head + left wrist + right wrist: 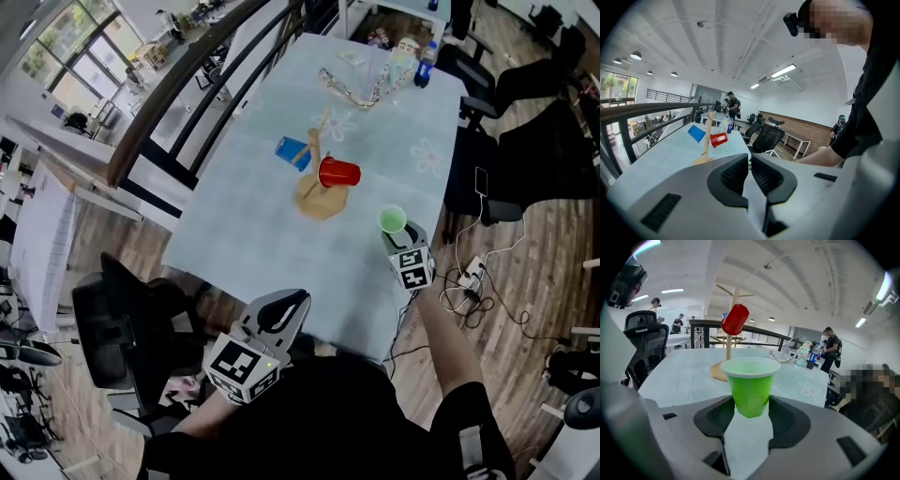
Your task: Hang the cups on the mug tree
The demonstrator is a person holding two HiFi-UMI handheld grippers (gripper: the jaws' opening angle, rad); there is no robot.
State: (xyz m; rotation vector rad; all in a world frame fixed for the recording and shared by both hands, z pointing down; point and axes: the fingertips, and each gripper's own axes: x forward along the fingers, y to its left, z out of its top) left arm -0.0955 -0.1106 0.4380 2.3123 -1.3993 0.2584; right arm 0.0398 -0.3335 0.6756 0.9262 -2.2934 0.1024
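The wooden mug tree stands mid-table with a red cup hung on its right side and a blue cup on its left. In the left gripper view the tree shows both the red cup and the blue cup. A green cup stands upright between the pads of my right gripper, which press on its lower sides. From the head view that green cup and right gripper are near the table's right front edge. My left gripper is shut and empty, at the table's near edge.
A blue-capped bottle, other bottles and a looped strap lie at the table's far end. Black office chairs stand to the right, another chair at the left front. Cables and a power strip lie on the wooden floor.
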